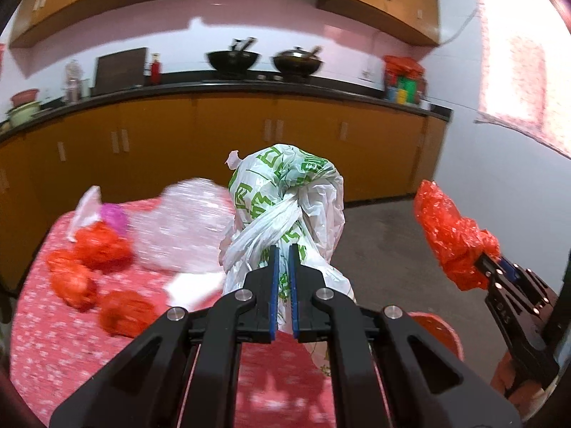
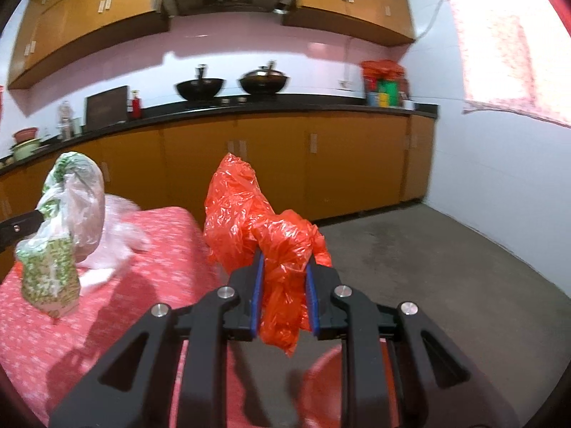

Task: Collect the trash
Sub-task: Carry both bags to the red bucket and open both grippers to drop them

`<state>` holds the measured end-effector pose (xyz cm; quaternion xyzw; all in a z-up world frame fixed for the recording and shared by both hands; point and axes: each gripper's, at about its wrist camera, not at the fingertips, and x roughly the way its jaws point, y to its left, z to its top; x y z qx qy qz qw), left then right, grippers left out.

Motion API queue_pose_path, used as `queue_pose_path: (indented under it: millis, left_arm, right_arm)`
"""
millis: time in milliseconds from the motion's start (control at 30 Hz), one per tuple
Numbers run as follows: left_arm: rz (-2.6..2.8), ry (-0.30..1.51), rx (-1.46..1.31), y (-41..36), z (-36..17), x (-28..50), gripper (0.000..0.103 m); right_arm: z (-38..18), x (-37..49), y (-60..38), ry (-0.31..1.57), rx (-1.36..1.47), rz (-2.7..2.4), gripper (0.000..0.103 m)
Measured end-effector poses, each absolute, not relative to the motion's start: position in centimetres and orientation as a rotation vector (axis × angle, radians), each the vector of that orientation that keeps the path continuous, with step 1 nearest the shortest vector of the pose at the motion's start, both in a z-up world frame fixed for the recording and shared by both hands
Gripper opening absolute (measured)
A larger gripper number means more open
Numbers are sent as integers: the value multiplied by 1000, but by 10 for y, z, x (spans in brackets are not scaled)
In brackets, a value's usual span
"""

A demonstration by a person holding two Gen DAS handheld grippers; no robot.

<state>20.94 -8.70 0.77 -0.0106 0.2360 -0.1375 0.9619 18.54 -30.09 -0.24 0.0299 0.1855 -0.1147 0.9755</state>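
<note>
Two grippers: left gripper (image 1: 283, 249) with one white bag (image 1: 285, 199), right gripper (image 2: 284, 260) with one orange bag (image 2: 257, 214).

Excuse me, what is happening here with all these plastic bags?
A person is collecting trash with a handheld gripper in each hand. The left gripper is shut on a white plastic bag with green print, held up over the table with the red patterned cloth. The right gripper is clamped on a crumpled orange plastic bag, beside the table edge. Several orange bags and a clear bag lie on the table.

Two woks (image 1: 232, 60), four orange bags (image 1: 453, 235), one white bag (image 1: 285, 192).
</note>
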Motion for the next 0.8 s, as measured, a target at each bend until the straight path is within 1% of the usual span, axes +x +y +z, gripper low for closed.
queue_pose_path:
  millis: [233,467,800]
  left_arm:
    - [-422,525,7,-154,-15,193,5]
    - [-532,642,20,-217,-60,188,5]
    - [-603,758,114,-286,-111,195,5]
  right_arm:
    - [-32,154,-364,424,69,-372,21]
    - [-74,135,-421,507,116,-464,22]
    - [-123,139,-460,585,165,-481,22]
